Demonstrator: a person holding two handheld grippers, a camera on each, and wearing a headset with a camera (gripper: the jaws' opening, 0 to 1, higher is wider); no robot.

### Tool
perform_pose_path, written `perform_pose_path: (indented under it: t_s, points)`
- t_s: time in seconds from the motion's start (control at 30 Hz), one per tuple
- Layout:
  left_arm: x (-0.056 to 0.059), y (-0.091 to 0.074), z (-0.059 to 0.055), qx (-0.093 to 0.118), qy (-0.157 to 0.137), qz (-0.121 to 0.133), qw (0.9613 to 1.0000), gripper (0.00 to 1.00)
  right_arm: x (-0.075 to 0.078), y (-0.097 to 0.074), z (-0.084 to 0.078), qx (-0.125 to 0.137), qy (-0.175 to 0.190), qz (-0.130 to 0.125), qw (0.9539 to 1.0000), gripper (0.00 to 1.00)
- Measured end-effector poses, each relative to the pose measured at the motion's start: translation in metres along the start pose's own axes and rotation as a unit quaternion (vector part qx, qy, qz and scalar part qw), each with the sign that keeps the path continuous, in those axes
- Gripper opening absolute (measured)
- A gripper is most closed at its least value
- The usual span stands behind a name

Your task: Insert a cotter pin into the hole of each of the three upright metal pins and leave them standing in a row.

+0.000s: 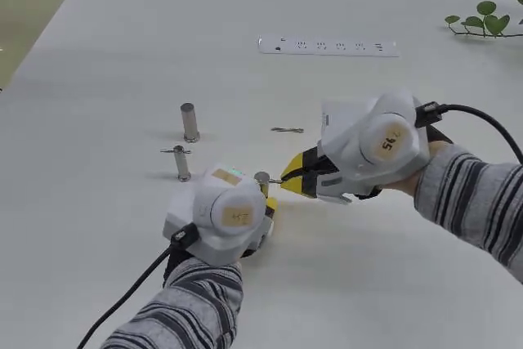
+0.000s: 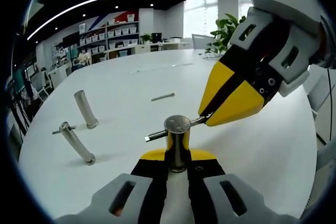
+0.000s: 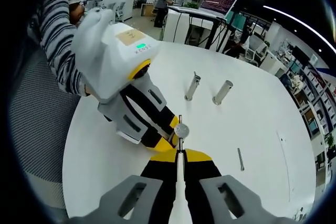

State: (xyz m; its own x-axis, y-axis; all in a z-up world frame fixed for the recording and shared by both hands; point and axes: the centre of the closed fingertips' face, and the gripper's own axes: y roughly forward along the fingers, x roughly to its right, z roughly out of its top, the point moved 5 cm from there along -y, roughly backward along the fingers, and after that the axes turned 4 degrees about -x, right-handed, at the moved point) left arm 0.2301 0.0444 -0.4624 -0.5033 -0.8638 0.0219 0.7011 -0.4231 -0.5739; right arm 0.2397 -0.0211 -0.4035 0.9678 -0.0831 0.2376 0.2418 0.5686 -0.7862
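A white table (image 1: 122, 55) held three short upright metal pins. The left gripper (image 2: 177, 157) had its yellow-tipped jaws pressed against the sides of the nearest metal pin (image 2: 177, 142), pinching it upright just below its round head. From the right, the right gripper (image 1: 291, 177) met that pin with its jaws pressed together on one end of a thin cotter pin (image 2: 156, 135). The cotter pin ran through the hole under the pin's head, and its free end stuck out on the far side.

To the left and a little farther away stood a second metal pin (image 1: 182, 165), with a fitted cotter pin (image 1: 175, 151) lying crosswise through its top. Just beyond it stood a third metal pin (image 1: 189, 123), thicker and plain, with nothing through it. These two stood near each other and apart from both grippers.

A spare cotter pin (image 1: 287, 130) lay flat on the table, beyond the right gripper and to the right of the plain pin. Farther back lay a white power strip (image 1: 328, 45), and the green leaves of a plant (image 1: 487, 15) showed at the far right edge. Striped sleeves covered the person's forearms behind both grippers.
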Motion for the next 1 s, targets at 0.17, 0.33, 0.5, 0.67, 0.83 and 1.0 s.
perform_pose_path:
  t_s: [0.17, 0.33, 0.5, 0.67, 0.83, 1.0]
  points:
    - [0.0001, -0.0001, -0.0001, -0.001, -0.008, 0.004, 1.0000, 0.10, 0.0016, 0.0018, 0.0030, 0.000, -0.011, -0.003, 0.9999, 0.00]
    - [0.0002, -0.0003, 0.0000, -0.002, -0.007, 0.004, 1.0000, 0.10, 0.0015, 0.0042, 0.0058, 0.000, -0.013, 0.000, 0.9999, 0.00]
    - [0.0004, -0.0003, 0.0000, -0.002, -0.007, 0.006, 1.0000, 0.10, 0.0013, 0.0052, 0.0066, -0.003, -0.014, 0.000, 0.9999, 0.00]
    - [0.0006, -0.0005, 0.0002, -0.002, -0.010, 0.008, 0.9999, 0.10, 0.0002, 0.0053, 0.0073, -0.003, -0.021, -0.004, 0.9998, 0.00]
    - [0.0009, -0.0011, -0.0001, -0.004, -0.017, 0.008, 0.9998, 0.10, -0.0010, 0.0069, 0.0096, 0.004, -0.017, -0.003, 0.9998, 0.00]
    - [-0.0004, -0.0012, -0.0008, -0.008, -0.024, 0.002, 0.9997, 0.11, -0.0013, 0.0100, 0.0087, 0.001, -0.017, -0.003, 0.9998, 0.00]
